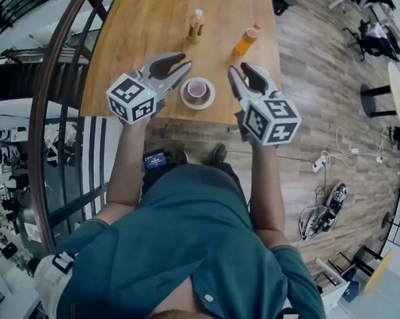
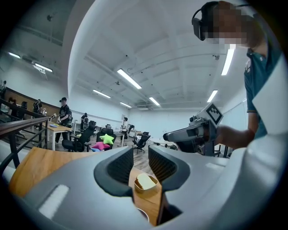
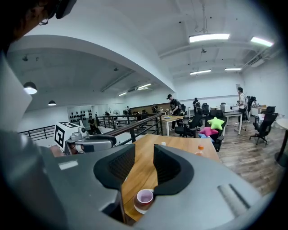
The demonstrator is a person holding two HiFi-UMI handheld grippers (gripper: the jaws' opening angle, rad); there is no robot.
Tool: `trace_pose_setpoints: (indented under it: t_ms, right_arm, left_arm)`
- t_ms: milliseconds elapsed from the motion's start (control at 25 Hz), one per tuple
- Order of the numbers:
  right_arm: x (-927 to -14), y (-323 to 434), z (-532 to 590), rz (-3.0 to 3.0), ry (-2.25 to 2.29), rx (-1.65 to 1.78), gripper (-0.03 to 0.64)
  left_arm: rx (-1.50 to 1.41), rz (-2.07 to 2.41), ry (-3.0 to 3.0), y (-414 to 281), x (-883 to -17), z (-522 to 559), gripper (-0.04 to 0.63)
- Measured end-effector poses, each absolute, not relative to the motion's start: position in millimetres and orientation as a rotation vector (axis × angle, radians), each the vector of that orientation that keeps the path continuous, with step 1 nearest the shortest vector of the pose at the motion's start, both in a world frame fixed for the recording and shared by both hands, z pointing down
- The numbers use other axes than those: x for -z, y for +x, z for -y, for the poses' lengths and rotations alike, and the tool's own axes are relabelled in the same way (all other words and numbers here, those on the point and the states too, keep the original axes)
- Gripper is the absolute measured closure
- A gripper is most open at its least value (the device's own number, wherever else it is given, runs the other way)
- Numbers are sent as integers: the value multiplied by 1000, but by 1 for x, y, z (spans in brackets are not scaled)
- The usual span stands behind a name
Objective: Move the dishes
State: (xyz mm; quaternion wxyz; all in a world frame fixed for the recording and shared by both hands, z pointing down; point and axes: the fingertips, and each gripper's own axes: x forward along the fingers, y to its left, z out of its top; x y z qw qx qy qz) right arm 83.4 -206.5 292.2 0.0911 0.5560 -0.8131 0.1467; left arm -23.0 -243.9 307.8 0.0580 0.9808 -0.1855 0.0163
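Observation:
A pink cup [image 1: 197, 90] stands on a white saucer [image 1: 197, 102] near the front edge of the wooden table [image 1: 146, 34]. My left gripper [image 1: 186, 60] hovers just left of it, jaws shut and empty. My right gripper [image 1: 238, 67] hovers just right of it, also shut and empty. In the right gripper view the cup [image 3: 144, 197] sits below the jaws of the right gripper [image 3: 144, 150]. The left gripper view shows a small brown bowl [image 2: 146, 182] with pale contents below the left gripper [image 2: 141, 152]. In the head view that bowl is mostly hidden behind the right gripper.
Two bottles stand farther back on the table, a yellowish one [image 1: 196, 25] and an orange one [image 1: 247, 39]. A railing [image 1: 50, 109] runs along the left. The table's front edge [image 1: 188, 120] is right before the person. Cables [image 1: 332, 155] lie on the floor to the right.

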Motion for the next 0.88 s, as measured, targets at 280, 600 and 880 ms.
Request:
trace_pose_setpoints:
  t_ms: [280, 600, 880]
  right_arm:
    - [-291, 79, 227, 2467, 1585, -431, 505]
    - [-304, 75, 248, 2498, 1503, -477, 506]
    - [-327, 83, 264, 2492, 1452, -550, 505]
  left_arm:
    - [-80, 642, 2940, -33, -318, 250, 502]
    - [-133, 705, 2876, -38, -338, 261, 495]
    - [-192, 703, 2814, -24, -367, 269, 483]
